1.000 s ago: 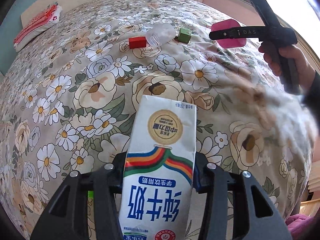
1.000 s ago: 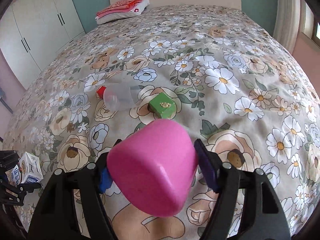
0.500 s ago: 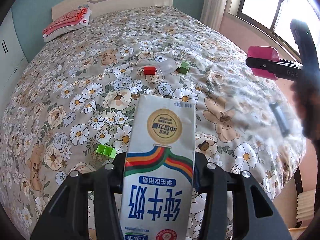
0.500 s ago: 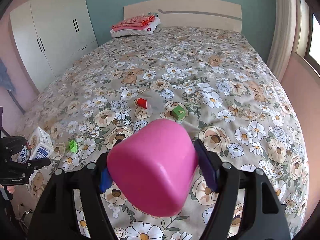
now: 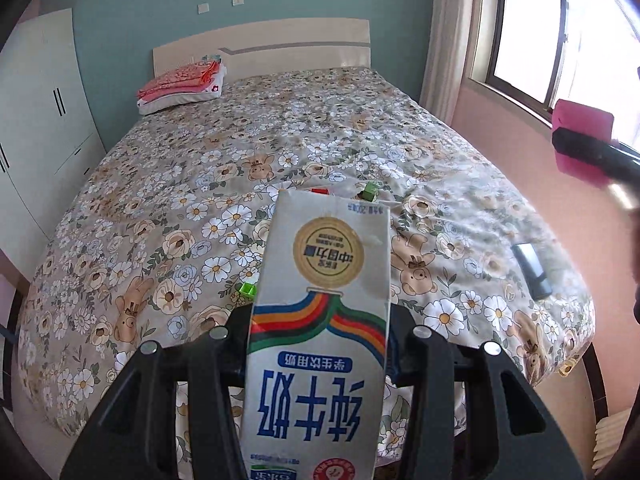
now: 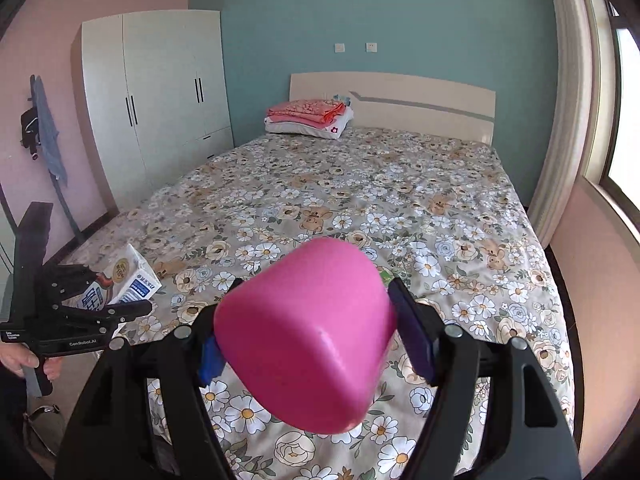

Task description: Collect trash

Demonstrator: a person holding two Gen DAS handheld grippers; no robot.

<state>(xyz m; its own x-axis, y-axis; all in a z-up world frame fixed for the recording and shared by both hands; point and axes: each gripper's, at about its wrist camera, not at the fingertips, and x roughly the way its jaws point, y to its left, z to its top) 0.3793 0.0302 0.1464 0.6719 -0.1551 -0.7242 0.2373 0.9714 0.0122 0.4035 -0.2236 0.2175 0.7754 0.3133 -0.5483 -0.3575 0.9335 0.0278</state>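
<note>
Holding steady above the bed: left gripper clamped on a milk carton, fingers pressing both sides, print upside down to the left wrist camera. Right wrist view shows the same carton off the bed's left edge, in the left gripper, with the person's hand on the handle.

Right gripper clamped on a pink cup, base toward the lens, blue pads squeezing its sides. In the left view the cup sits far right near the window.

On the bedspread:
- red block and green block, near each other mid-bed, red one partly hidden behind the carton top
- small green piece just left of the carton
- dark flat item near the right edge, can't tell what it is
- folded red blanket on a pillow at the headboard

Wardrobe against the left wall.
</note>
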